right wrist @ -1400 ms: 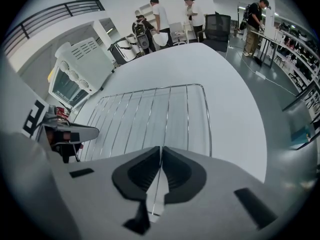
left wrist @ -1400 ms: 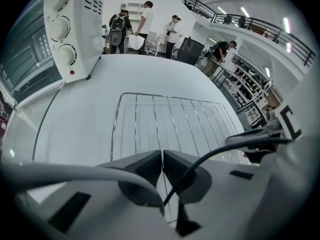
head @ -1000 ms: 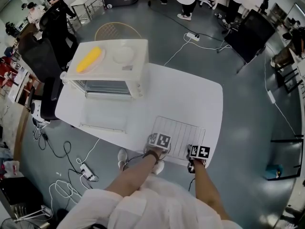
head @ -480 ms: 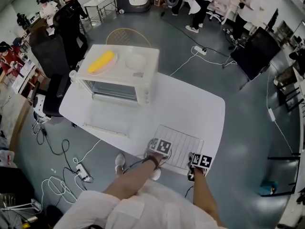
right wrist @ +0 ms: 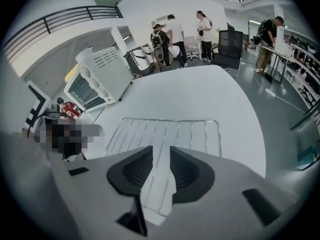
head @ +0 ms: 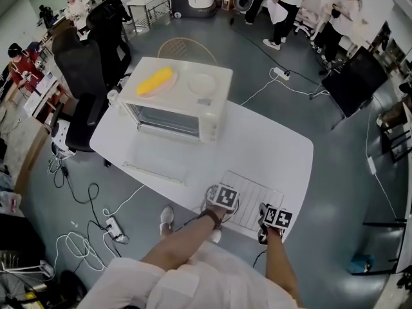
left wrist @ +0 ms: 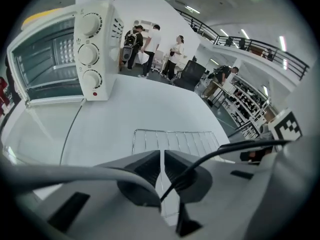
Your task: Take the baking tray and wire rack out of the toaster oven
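Note:
The wire rack [head: 252, 197] lies flat on the white table [head: 270, 153] near its front right edge, and shows under the jaws as the rack [left wrist: 175, 139] and the rack [right wrist: 165, 131]. My left gripper [head: 222, 198] hovers over its near left corner. Its jaws [left wrist: 162, 156] have just been closing to a thin slit with nothing between them. My right gripper [head: 275, 219] hangs over the near right corner. Its jaws [right wrist: 161, 156] have just been opening and hold nothing. The cream toaster oven [head: 177, 98] stands at the far left with its glass door [head: 158, 159] folded down. No baking tray is clearly visible.
A yellow item on a plate [head: 156, 82] and a white dish [head: 201, 82] sit on the oven's top. Office chairs [head: 87, 76] stand left of the table, and cables with a power strip [head: 114, 227] lie on the floor. People stand in the background.
Both grippers have lifted a little off the rack's near edge. The rack stays flat on the table. The head view has shifted, so the oven sits further right.

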A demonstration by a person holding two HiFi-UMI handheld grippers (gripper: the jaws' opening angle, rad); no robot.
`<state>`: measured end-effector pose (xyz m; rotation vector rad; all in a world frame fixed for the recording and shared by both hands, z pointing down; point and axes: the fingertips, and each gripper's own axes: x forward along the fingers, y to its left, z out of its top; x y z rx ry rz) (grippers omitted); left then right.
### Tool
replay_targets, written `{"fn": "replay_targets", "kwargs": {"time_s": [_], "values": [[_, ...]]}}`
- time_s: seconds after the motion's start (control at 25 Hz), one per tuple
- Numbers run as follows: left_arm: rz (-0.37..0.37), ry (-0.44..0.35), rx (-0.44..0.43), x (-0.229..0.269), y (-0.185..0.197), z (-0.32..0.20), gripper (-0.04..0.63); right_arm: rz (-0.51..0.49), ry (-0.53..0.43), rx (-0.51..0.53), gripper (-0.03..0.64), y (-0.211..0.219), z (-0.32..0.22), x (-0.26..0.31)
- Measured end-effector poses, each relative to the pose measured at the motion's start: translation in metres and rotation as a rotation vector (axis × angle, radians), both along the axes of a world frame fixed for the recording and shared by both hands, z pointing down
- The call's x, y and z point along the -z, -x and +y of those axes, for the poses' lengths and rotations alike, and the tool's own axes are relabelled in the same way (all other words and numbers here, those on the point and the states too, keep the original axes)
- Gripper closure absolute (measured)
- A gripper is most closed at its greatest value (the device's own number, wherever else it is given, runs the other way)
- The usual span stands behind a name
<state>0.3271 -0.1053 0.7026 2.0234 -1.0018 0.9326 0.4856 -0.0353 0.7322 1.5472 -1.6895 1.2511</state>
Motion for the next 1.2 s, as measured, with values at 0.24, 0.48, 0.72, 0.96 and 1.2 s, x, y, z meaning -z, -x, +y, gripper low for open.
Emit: {"fn": "replay_targets", "kwargs": {"time_s": [0.24, 0.48, 0.72, 0.96, 1.2], "values": [[0.027, 0.015, 0.026, 0.004, 0.012, -0.001, 0.568, 0.010, -0.011, 0.024, 0.508, 0.011, -0.011, 0.007], [0.074, -0.026, 0.078, 0.020, 0.048, -0.012, 0.569, -0.007, -0.030, 0.032, 0.508, 0.037, -0.020, 0.016], [0.132, 0.006, 0.143, 0.045, 0.099, -0.018, 0.571, -0.012, -0.085, 0.090, 0.503, 0.088, -0.053, 0.040], [0.137, -0.032, 0.230, 0.064, 0.179, -0.046, 0.571, -0.011, -0.128, 0.191, 0.500, 0.168, -0.091, 0.062], [0.096, -0.042, 0.344, 0.060, 0.284, -0.082, 0.571, -0.033, -0.137, 0.293, 0.498, 0.253, -0.128, 0.072]]}}
